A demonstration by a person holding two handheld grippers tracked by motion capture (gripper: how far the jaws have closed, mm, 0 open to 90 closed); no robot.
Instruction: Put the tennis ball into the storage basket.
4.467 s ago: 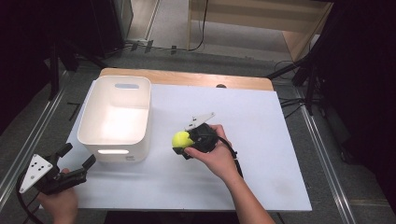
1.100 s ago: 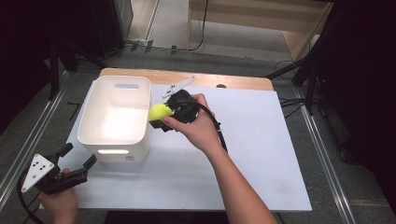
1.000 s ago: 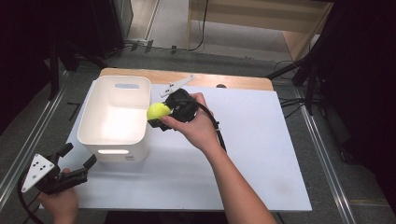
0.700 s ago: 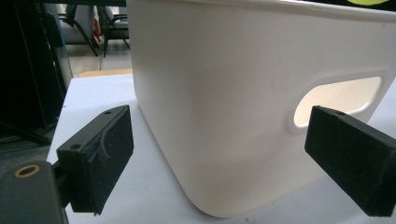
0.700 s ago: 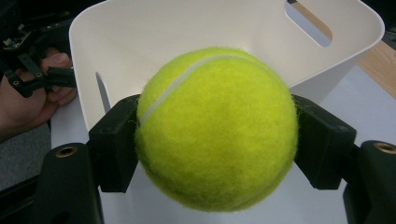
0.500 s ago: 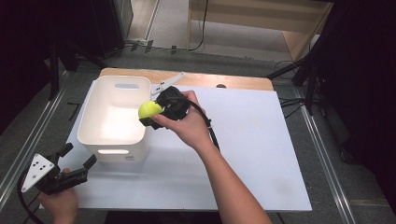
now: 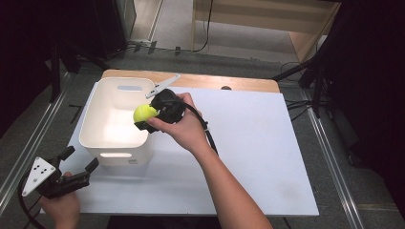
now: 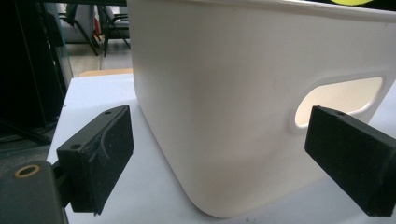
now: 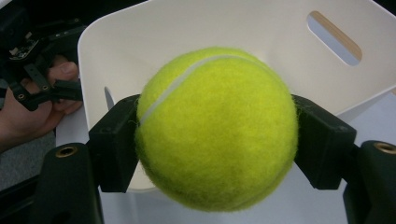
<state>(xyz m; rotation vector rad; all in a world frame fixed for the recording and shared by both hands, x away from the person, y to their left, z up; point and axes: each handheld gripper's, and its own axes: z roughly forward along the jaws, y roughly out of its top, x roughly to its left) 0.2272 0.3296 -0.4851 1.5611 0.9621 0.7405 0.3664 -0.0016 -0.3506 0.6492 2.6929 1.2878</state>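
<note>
A yellow-green tennis ball (image 7: 144,113) (image 9: 217,128) is clamped between the jaws of my right gripper (image 7: 152,114) (image 9: 217,140), which is shut on it. The ball hangs over the right rim of a white plastic bin (image 7: 102,131) (image 9: 140,42) with handle slots. My left gripper (image 7: 76,164) (image 8: 229,158) rests near the table's front left corner, open, its two black pads apart and aimed at the bin's near wall (image 8: 224,102), close to the handle slot (image 8: 338,95). Nothing lies between them.
The bin stands on a white board (image 7: 258,143) laid on a wooden table (image 7: 248,83). The right half of the board is bare. Metal rails run along both sides and cables lie on the floor behind.
My right hand has carried the ball leftward, from the board's middle to above the bin's right rim. The left gripper has stayed put.
</note>
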